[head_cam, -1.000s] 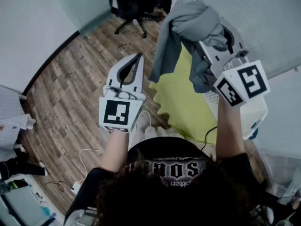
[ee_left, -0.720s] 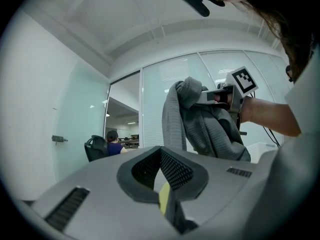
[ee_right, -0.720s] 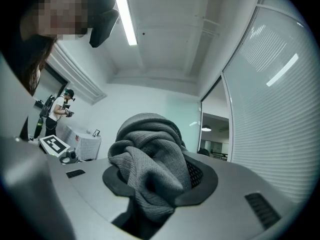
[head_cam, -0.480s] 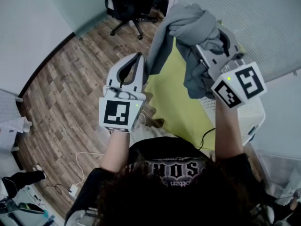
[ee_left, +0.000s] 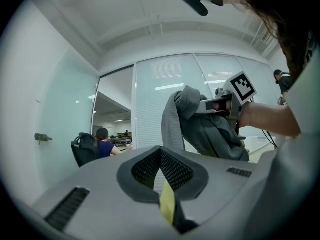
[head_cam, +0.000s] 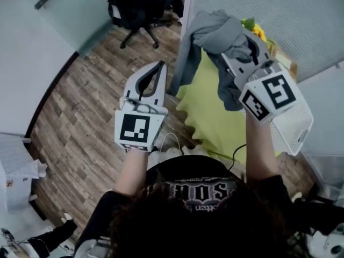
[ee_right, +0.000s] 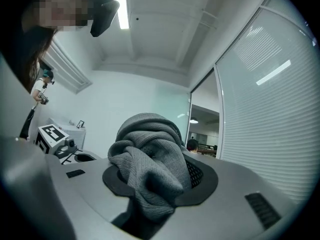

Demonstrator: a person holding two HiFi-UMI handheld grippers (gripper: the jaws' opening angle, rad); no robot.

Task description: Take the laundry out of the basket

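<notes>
A grey knitted garment (head_cam: 215, 31) hangs bunched from my right gripper (head_cam: 230, 43), which is shut on it and held high; the folds hide the fingertips. In the right gripper view the garment (ee_right: 147, 169) fills the space between the jaws of the right gripper (ee_right: 150, 159). The white laundry basket (head_cam: 294, 127) sits below and to the right of that hand, with a yellow-green cloth (head_cam: 207, 112) spread beside it. My left gripper (head_cam: 159, 66) is held to the left, apart from the garment, shut and holding nothing. From the left gripper (ee_left: 160, 151) I see the garment (ee_left: 210, 134) hanging ahead.
Wood-plank floor (head_cam: 80, 117) lies below, with a thin cable (head_cam: 172, 138) near the person's feet. A black office chair (head_cam: 131, 7) stands at the top. A ribbed glass wall (head_cam: 301, 20) is at the right. A seated person (ee_left: 102, 141) shows far off.
Both grippers hold about the same pose, with the garment still in the right one. The view has swung, so the floor and chair slid left and the basket shows further right.
</notes>
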